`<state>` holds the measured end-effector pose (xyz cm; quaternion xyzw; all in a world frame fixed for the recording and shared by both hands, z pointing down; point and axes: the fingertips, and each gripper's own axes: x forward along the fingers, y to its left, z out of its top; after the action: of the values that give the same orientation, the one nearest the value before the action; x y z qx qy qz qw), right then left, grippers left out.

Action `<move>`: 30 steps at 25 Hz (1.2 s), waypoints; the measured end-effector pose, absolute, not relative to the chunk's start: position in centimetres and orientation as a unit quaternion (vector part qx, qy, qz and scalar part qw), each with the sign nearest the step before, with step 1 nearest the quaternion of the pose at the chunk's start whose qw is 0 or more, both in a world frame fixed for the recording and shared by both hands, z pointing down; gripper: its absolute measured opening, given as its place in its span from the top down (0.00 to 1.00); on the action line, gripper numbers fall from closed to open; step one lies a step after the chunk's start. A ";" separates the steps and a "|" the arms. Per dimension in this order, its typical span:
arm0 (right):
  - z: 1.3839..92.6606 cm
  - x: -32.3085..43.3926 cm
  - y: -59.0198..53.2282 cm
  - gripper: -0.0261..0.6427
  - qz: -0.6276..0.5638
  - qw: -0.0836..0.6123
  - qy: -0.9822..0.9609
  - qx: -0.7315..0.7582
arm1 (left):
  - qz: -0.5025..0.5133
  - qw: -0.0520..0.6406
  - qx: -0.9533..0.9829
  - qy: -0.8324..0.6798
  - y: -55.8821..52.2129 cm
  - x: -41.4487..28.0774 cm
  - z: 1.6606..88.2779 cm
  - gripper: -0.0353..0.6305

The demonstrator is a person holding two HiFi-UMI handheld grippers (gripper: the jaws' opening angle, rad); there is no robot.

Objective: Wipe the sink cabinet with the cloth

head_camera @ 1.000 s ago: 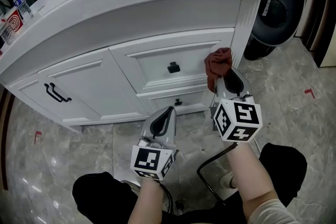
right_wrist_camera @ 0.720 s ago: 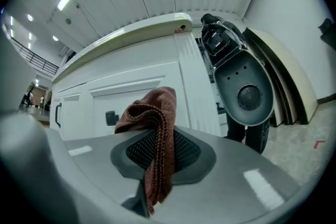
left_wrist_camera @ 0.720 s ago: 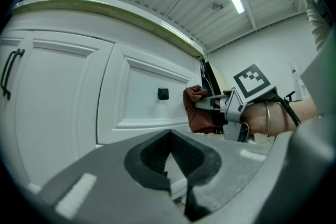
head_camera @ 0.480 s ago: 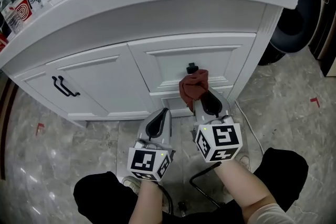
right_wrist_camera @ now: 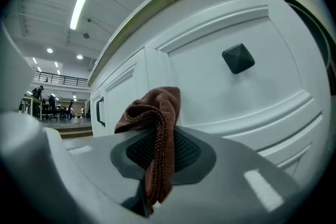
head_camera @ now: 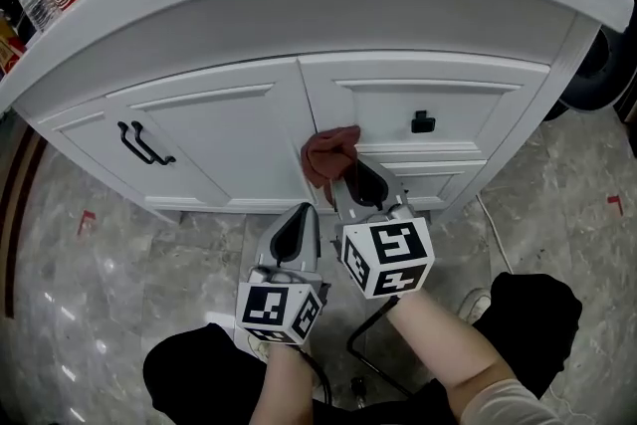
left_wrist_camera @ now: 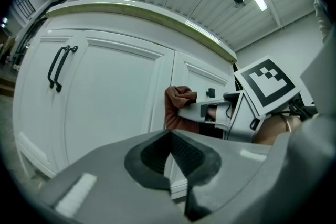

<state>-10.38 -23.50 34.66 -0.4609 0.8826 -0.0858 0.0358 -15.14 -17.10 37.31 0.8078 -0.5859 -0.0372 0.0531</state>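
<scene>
R gripper [right_wrist_camera: 157, 155]: jaws clamped on a rust-brown terry cloth [right_wrist_camera: 153, 113]. The cloth's bunched end sticks out past the tips & sits against the front of the white panelled sink cabinet [head_camera: 299, 25], on the upright strip btwn the L door [head_camera: 214, 139] and the drawer [head_camera: 383, 105] w/ the small black square knob [head_camera: 423, 122]. L gripper [left_wrist_camera: 170, 152]: jaws together, nothing in them, just beside the R one, lower, clear of the cabinet, over the grey marble-look floor [head_camera: 119, 274].
</scene>
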 end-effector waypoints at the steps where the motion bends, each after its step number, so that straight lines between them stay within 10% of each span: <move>1: 34.7 -10.4 -23.7 0.83 -0.089 0.038 0.882 -0.462 | -0.039 0.055 0.807 -0.586 -17.2 -15.2 37.4 0.95; 30: 34.2 6.2 -25.2 0.82 -0.083 0.049 0.816 -0.570 | -0.025 0.052 0.854 -0.517 -18.6 -5.5 37.6 0.95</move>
<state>6.22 -25.21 34.17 -0.5704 0.8157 -0.0835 0.0487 -5.46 -18.62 37.63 0.8543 -0.5165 -0.0254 0.0520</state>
